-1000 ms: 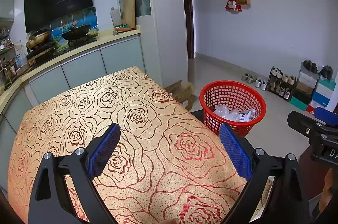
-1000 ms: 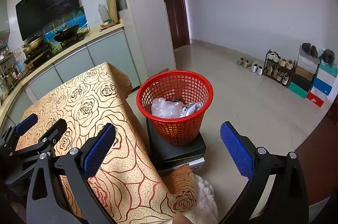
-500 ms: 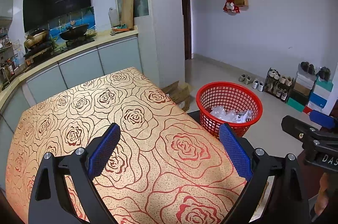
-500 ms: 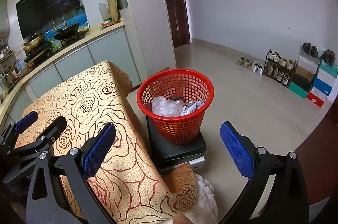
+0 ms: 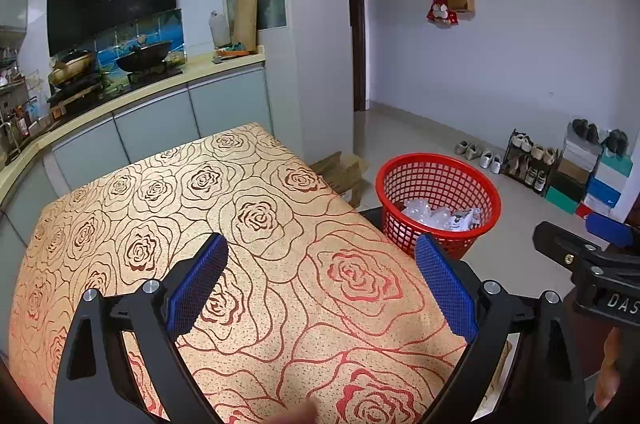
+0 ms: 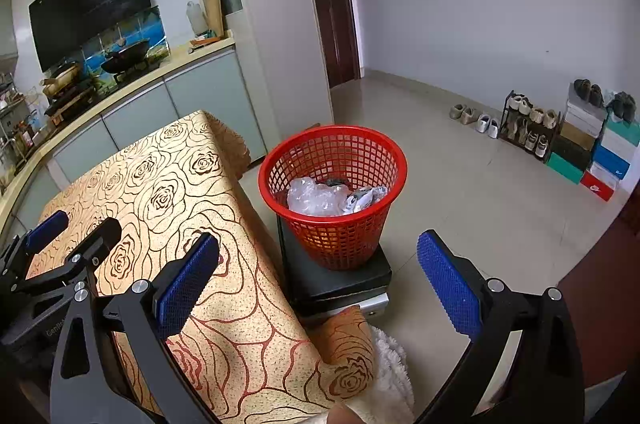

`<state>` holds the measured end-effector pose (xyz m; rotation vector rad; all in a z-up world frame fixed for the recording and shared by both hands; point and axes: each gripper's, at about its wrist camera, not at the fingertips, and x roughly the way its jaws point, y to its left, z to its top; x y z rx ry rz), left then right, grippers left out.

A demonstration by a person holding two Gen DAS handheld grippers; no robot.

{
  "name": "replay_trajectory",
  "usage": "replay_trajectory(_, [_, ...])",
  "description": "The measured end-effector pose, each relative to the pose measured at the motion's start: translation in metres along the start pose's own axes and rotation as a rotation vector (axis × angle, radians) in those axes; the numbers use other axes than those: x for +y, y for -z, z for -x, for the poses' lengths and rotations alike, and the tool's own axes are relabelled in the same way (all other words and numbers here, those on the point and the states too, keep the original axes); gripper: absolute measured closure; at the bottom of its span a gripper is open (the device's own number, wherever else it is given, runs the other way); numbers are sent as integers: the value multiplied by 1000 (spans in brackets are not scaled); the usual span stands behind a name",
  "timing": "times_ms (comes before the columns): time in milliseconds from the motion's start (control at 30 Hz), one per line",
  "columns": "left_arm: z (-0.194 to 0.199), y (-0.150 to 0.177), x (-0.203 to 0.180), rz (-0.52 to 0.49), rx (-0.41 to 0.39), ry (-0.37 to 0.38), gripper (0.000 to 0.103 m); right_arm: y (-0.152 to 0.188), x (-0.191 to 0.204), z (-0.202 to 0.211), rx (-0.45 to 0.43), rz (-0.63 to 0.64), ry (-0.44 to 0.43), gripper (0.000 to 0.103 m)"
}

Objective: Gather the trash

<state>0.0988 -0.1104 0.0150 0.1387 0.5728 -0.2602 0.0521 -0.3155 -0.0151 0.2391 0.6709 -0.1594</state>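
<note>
A red mesh basket stands on a dark box beside the table and holds clear plastic trash and a crumpled wrapper. It also shows in the left wrist view. My left gripper is open and empty above the table with the gold rose cloth. My right gripper is open and empty, held above the table's right edge, short of the basket. Each gripper shows at the edge of the other's view, the right and the left.
A kitchen counter with pans runs behind the table. A shoe rack and stacked shoe boxes line the right wall. A doorway opens behind the basket. A white fluffy cloth lies below the table corner.
Both grippers have drawn back and risen slightly, staying open. The basket and its trash have not moved.
</note>
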Motion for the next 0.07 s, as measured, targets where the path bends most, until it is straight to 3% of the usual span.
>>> replay_trajectory(67, [0,0,2,4,1,1,12,0,0,0,0,1,0,6])
